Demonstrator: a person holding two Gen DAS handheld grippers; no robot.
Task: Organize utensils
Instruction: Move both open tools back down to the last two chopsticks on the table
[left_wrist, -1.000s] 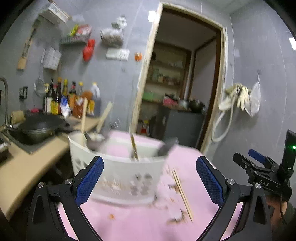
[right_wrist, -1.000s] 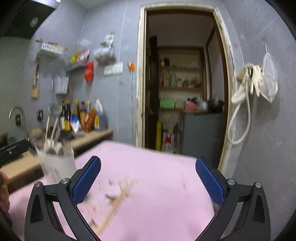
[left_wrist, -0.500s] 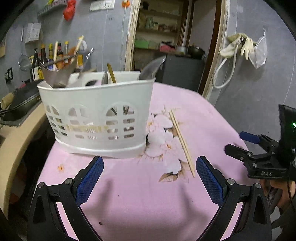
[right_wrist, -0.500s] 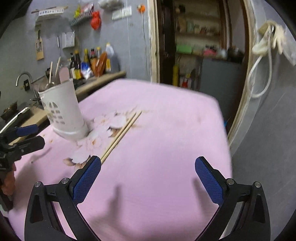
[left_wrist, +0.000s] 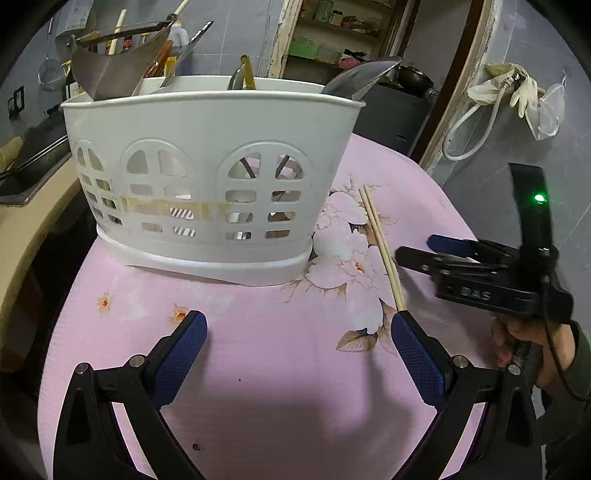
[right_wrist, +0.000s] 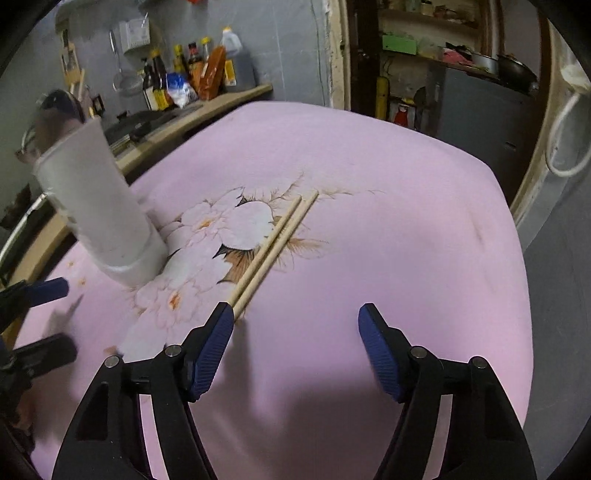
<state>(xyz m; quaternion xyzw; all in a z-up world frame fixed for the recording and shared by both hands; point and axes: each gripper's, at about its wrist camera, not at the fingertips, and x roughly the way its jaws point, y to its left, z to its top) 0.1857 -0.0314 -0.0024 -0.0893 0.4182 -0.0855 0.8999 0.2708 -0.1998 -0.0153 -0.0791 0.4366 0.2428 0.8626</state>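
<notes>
**Chopsticks not yet in the holder, right tool closing in**

Left wrist view: white utensil holder (left_wrist: 207, 177) stands on the pink bench (left_wrist: 258, 369), already holding knives, a spatula and other utensils. So most of the job looks done; the pair of chopsticks (left_wrist: 380, 243) lies loose on the cloth just right of the holder, not touching it. Left tool (left_wrist: 295, 354) is open and empty, jaws wide, hovering in front of the holder with nothing between them. Right tool (left_wrist: 443, 254) comes in from the right of the holder, tips just beside the chopsticks' near half.

Right wrist view: holder (right_wrist: 96, 206) sits at left, blurred. Chopsticks (right_wrist: 273, 251) lie side by side right of the holder, near ends at the right tool's (right_wrist: 295, 317) left fingertip (right_wrist: 221, 317). Jaws have just been narrowing but are open, nothing gripped; the sticks sit at the left edge of the gap, not centred.

Left to do, by my read: grab the chopsticks, drop them in the holder.
</notes>
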